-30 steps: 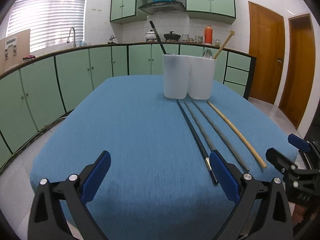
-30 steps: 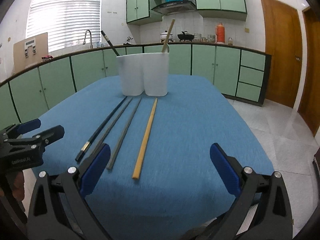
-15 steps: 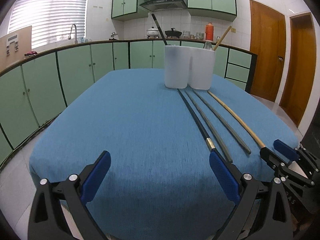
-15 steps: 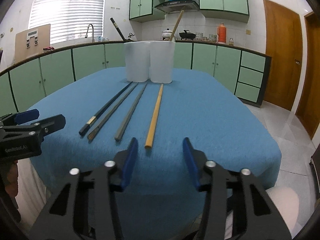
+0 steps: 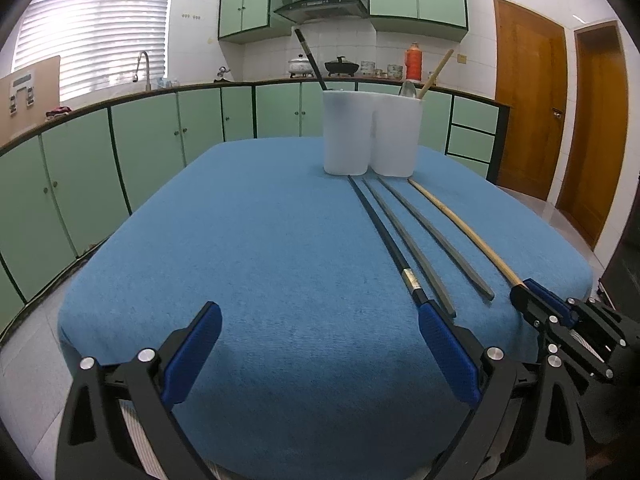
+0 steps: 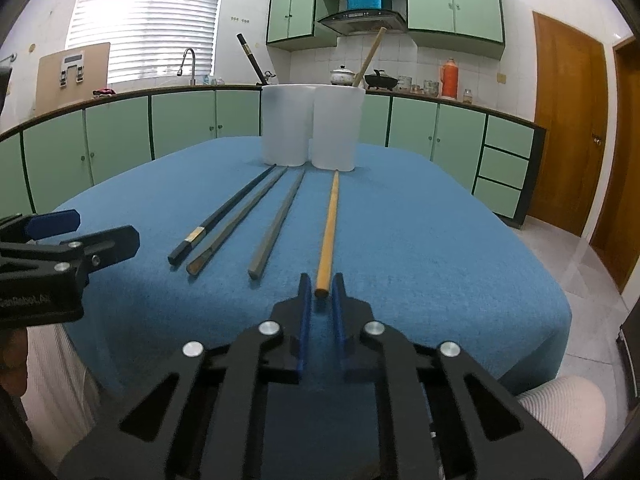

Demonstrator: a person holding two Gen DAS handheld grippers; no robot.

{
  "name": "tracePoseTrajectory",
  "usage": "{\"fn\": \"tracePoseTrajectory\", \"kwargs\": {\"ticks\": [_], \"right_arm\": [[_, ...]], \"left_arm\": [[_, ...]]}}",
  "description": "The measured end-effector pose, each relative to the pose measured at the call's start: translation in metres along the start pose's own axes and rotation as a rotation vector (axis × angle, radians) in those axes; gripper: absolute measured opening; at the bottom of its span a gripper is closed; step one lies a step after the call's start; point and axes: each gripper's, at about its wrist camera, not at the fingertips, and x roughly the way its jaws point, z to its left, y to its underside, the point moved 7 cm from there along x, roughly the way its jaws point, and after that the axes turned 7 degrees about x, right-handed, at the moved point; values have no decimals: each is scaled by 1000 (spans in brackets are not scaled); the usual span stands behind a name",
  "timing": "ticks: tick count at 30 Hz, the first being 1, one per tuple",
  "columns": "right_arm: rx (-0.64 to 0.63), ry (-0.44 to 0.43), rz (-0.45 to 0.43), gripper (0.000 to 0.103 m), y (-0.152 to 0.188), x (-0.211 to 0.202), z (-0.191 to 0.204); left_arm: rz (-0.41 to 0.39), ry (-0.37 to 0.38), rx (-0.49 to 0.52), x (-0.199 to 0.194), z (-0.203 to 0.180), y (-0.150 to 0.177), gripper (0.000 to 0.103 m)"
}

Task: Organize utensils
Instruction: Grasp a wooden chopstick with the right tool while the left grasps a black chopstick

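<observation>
Several chopsticks lie side by side on the blue table (image 5: 248,240): a black one (image 6: 228,210), two grey ones (image 6: 242,218) (image 6: 280,222) and a wooden chopstick (image 6: 330,224). My right gripper (image 6: 321,282) is shut on the near end of the wooden chopstick, whose tip shows between the blue pads; from the left wrist that gripper (image 5: 524,296) sits at the stick's end. My left gripper (image 5: 320,344) stands wide open above the table's near edge, holding nothing, its right finger (image 5: 444,340) just short of the black chopstick (image 5: 384,236). Two white cups (image 6: 286,128) (image 6: 338,128) stand at the far end.
The left cup (image 5: 346,132) holds a black chopstick; the right cup (image 5: 396,134) holds a wooden one and a spoon. Green cabinets and a counter ring the room. Wooden doors (image 5: 528,96) are at the right. A knee in white cloth (image 6: 560,396) is below the table edge.
The right gripper's jaws went from wide open to shut around the near end of the wooden chopstick, after sinking closer to the table. The left gripper stayed open and nearly still.
</observation>
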Motion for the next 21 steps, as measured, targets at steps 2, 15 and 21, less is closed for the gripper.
{"fn": "tracePoseTrajectory", "kwargs": {"ticks": [2, 15, 21], "right_arm": [[6, 0, 0, 7, 0, 0, -1], [37, 15, -5, 6, 2, -5, -12], [52, 4, 0, 6, 2, -5, -15]], "left_arm": [[-2, 2, -1, -1, -1, 2, 97], [27, 54, 36, 8, -24, 4, 69], [40, 63, 65, 15, -36, 6, 60]]}}
